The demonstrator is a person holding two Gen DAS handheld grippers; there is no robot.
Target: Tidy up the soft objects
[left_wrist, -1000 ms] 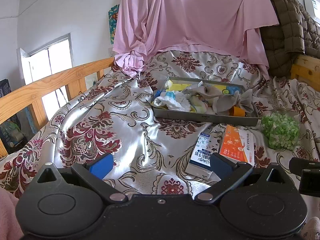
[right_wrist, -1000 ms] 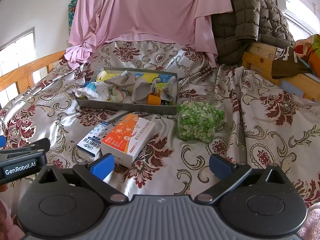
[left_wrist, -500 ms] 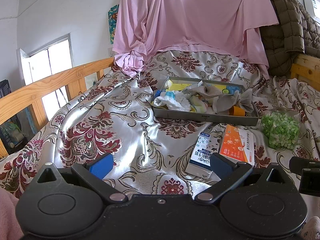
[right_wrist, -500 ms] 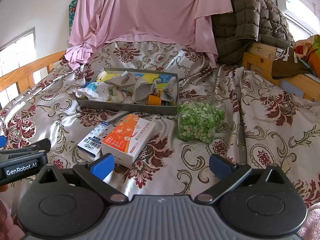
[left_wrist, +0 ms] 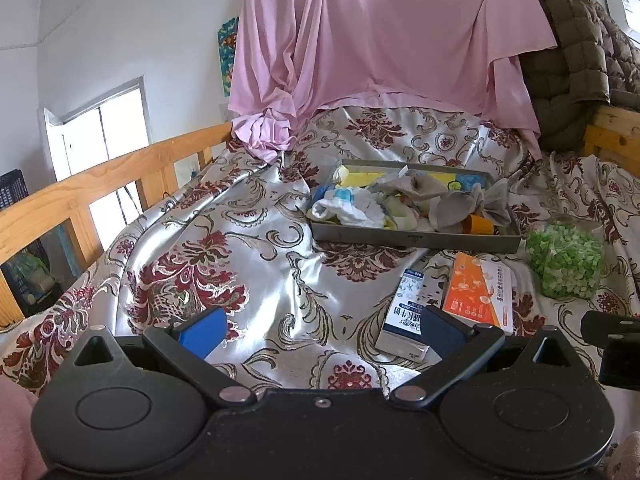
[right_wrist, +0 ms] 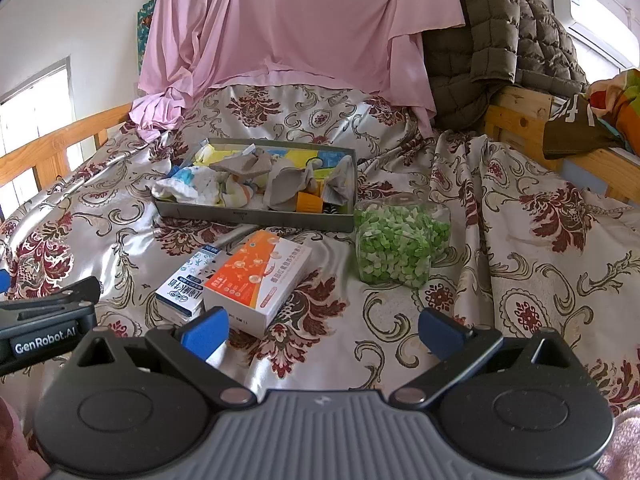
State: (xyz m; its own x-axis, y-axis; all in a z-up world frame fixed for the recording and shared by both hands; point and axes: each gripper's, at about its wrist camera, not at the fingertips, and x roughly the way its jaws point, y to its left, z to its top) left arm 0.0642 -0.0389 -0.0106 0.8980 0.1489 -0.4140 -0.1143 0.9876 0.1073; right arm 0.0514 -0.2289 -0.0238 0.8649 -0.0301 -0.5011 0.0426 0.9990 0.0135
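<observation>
Both the left gripper (left_wrist: pixel 320 330) and right gripper (right_wrist: pixel 322 330) hang spread and empty, low over the near bedspread (right_wrist: pixel 520 280). Farther off, in the grey tray (right_wrist: pixel 248 216), lie the crumpled socks and cloths (right_wrist: pixel 244 184) — light, limp, likely to snag together. Pinching a raised fold near the top seems best — not an edge.

We see bright daylight from the window (left_wrist: pixel 100 136) at left, blown out. Glare on the satin sheet (left_wrist: pixel 248 248). Both views sharp in the middle, w/ strong fisheye bending and dark corners at edges.
</observation>
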